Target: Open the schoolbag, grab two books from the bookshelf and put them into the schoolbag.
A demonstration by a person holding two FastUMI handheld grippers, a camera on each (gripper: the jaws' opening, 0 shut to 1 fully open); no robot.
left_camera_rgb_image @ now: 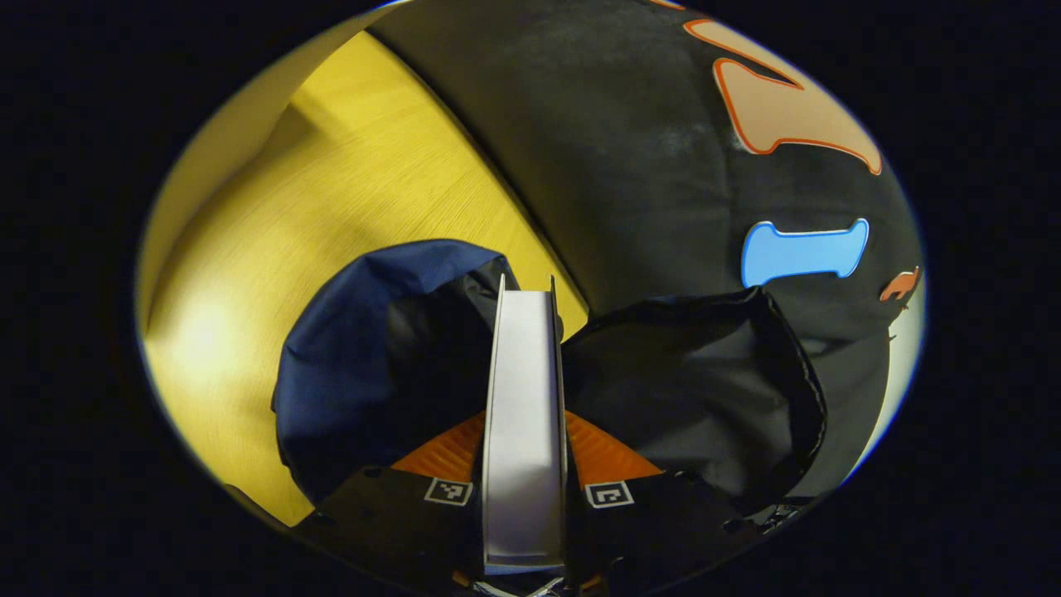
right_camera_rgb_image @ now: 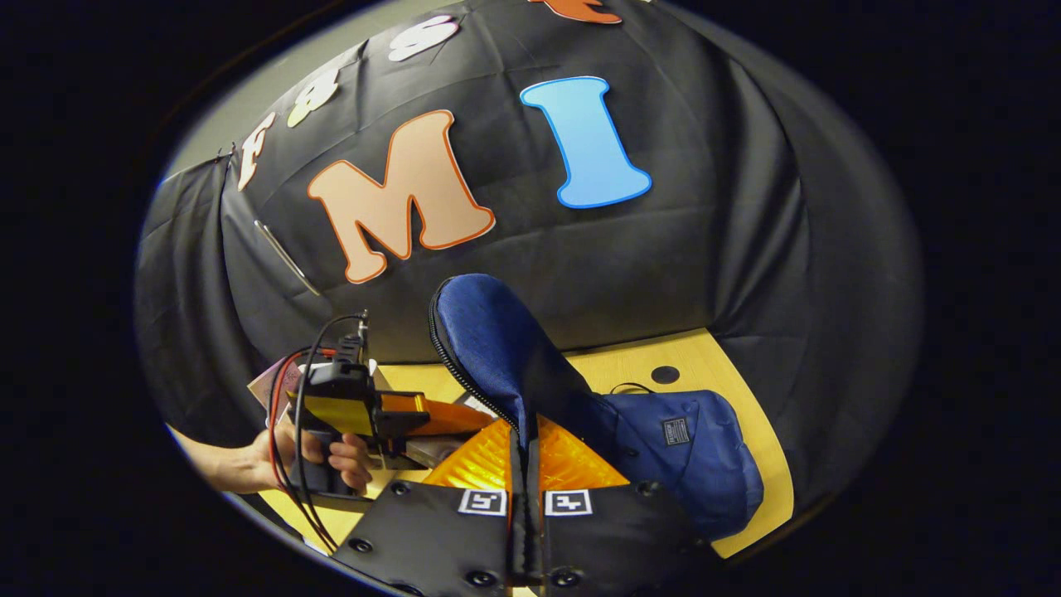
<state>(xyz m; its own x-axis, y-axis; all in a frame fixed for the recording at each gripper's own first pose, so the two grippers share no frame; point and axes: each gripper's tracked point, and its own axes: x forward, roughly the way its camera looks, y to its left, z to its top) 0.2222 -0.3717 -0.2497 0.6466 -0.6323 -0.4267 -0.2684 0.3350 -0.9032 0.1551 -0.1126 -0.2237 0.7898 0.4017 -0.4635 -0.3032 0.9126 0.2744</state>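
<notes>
In the left gripper view, the left claw [left_camera_rgb_image: 525, 464] is clenched on a thin white-edged book [left_camera_rgb_image: 524, 390] held upright between its two fingers, edge-on, just above the open mouth of the dark blue fabric schoolbag [left_camera_rgb_image: 356, 348]. The bag lies on the yellow wooden table [left_camera_rgb_image: 331, 182], its black lining spread to either side of the book.

In the right gripper view, the right claw [right_camera_rgb_image: 524, 464] pinches the schoolbag's zippered flap [right_camera_rgb_image: 489, 348], holding it raised. On the near left, a hand [right_camera_rgb_image: 319, 456] grips the other gripper.
</notes>
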